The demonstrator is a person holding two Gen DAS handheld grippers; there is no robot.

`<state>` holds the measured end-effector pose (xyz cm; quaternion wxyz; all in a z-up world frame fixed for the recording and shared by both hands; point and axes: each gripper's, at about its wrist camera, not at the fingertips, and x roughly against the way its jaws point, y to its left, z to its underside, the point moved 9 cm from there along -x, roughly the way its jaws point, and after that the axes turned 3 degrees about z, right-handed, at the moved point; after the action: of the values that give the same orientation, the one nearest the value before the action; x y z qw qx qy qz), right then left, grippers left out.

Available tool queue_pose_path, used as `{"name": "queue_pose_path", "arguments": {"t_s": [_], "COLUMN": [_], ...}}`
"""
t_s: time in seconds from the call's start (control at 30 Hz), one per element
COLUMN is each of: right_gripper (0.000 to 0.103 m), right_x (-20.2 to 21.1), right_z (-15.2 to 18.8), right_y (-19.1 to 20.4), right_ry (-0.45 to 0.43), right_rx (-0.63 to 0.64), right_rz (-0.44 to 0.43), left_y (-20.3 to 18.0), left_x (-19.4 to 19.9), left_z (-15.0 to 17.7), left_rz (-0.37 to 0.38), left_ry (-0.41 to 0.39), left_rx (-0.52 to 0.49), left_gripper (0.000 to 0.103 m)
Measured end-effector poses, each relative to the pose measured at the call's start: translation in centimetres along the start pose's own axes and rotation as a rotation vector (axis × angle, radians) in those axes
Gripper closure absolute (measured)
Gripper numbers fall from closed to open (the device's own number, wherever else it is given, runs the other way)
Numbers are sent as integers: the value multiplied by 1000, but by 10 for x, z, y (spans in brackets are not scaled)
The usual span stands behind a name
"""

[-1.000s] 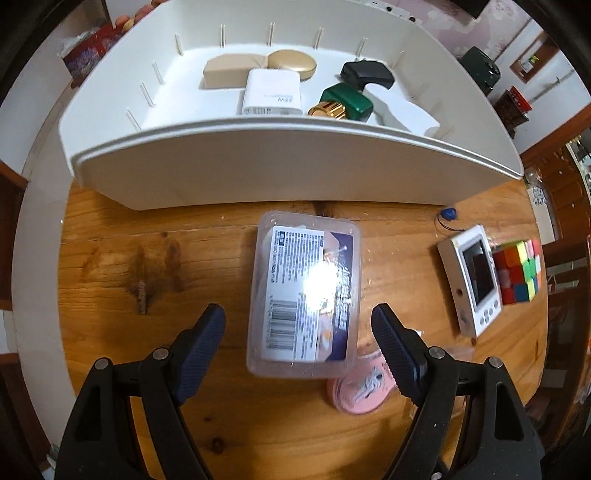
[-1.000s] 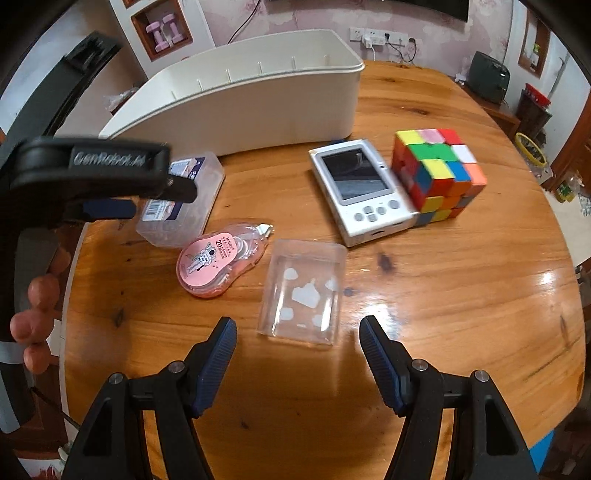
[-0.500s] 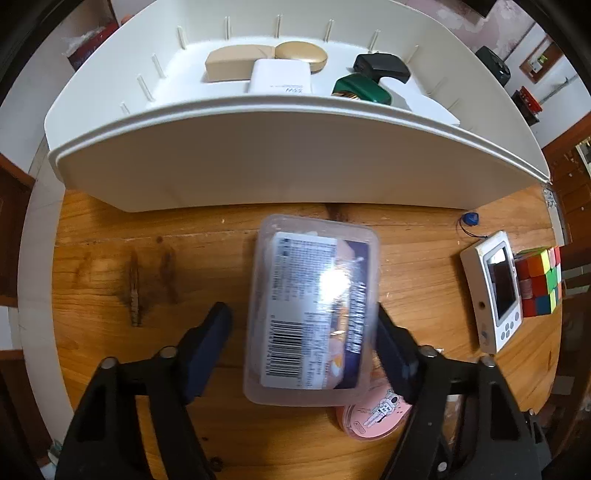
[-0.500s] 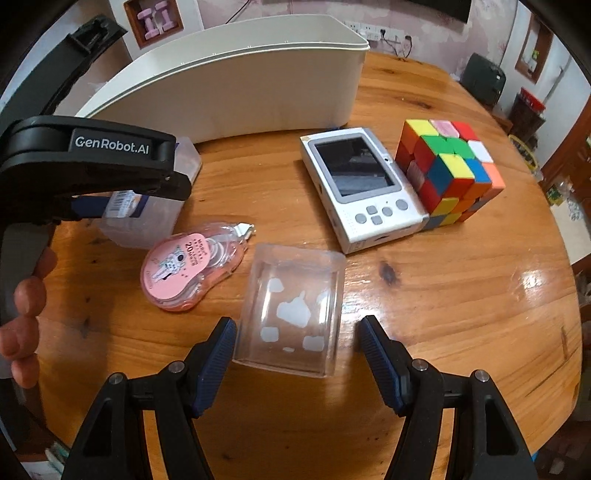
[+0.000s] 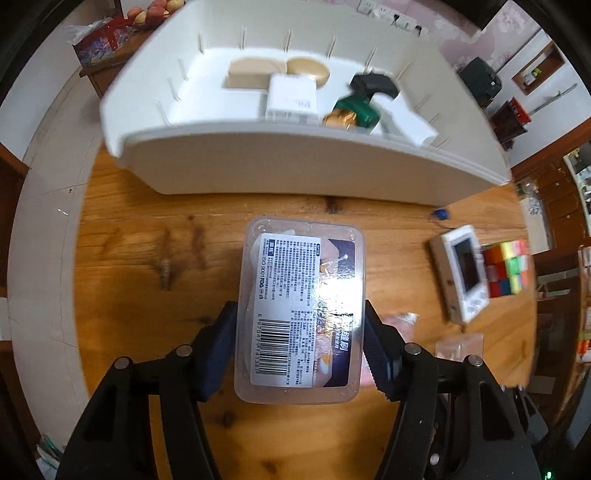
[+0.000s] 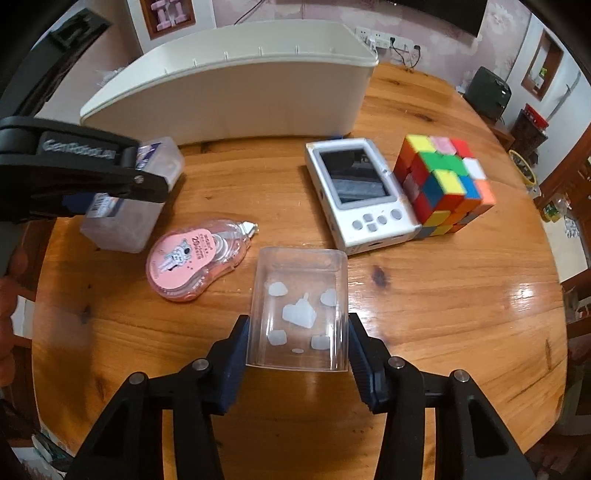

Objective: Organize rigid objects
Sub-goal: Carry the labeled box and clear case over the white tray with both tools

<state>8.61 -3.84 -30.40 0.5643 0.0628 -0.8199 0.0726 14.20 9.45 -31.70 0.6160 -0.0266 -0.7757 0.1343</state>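
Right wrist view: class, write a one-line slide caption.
Right gripper closing on a clear box beside tape dispenser, console and cube.

The wooden counter (image 6: 424,332) is round, glossy, with dark knots in its grain. In the right wrist view a framed picture (image 6: 168,14) of pink dumbbells hangs at the upper left, and a white power strip (image 6: 384,38) with plugged cables sits on the wall at upper centre. A dark boxy appliance (image 6: 487,92) stands at the upper right, a red container (image 6: 533,120) just beside it. In the left wrist view fruit (image 5: 155,9) lies on a side table at the upper left, above a patterned box (image 5: 98,46).
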Motion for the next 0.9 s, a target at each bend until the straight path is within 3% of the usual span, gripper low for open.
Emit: {"name": "queue_pose_path", "arguments": {"t_s": [0.33, 0.47, 0.73, 0.9], "right_gripper": [53, 53, 53, 53], "right_x": [89, 121, 181, 210], "right_z": [-60, -93, -174, -231], "right_y": [-9, -13, -17, -17], "right_ry": [-191, -233, -315, -376], "right_rx": [59, 51, 70, 83], "right_rz": [7, -34, -69, -88], "left_y": [-19, -24, -39, -39], "left_x": [109, 143, 183, 186], "left_z": [-38, -58, -107, -131], "left_rz": [13, 2, -23, -47], "left_ry": [-149, -216, -333, -382], "left_rx": [-62, -78, -113, -113], "left_gripper": [37, 36, 36, 36]}}
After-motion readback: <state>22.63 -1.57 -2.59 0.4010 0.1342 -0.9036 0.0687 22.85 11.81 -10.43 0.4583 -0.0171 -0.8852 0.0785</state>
